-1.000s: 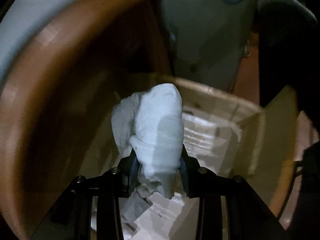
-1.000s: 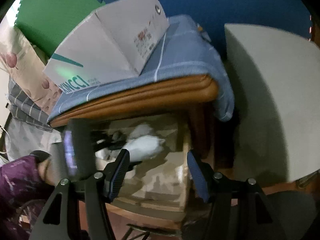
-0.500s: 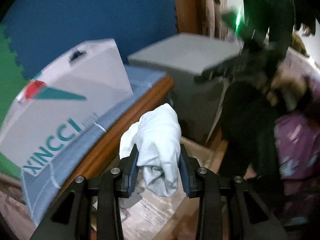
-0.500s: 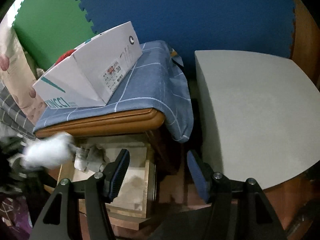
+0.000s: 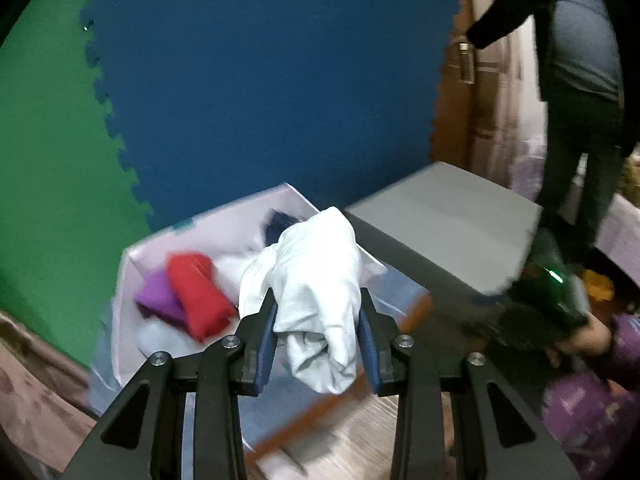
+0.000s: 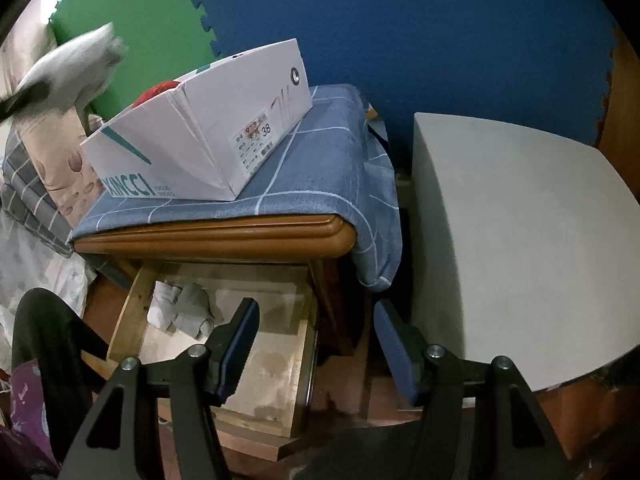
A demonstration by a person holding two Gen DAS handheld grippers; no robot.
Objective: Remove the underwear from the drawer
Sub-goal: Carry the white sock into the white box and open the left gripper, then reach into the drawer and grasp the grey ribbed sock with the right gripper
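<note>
We take the white shoebox (image 6: pixel 200 148) as landmark; it sits on a wooden nightstand (image 6: pixel 212 236) draped with a blue checked cloth (image 6: pixel 320 168).

Left gripper (image 5: pixel 318 344) — its blue pads pinch a bunched piece of white underwear (image 5: pixel 320 280), held in the air above and just in front of the shoebox. From the right wrist view the same bundle shows as a pale blur up and left of the box.

Inside the box we see a red roll (image 5: pixel 198 296) beside a purple one (image 5: pixel 158 296).

Right gripper (image 6: pixel 316 340) — fingers spread, nothing between them, below the box, over the right part of the pulled-out drawer (image 6: pixel 224 344).

In the drawer, below the box: two more rolled pieces, white (image 6: pixel 160 304) and grey (image 6: pixel 192 308), touching, near its back left corner.

Right of the box stands a grey cabinet (image 6: pixel 520 240).
</note>
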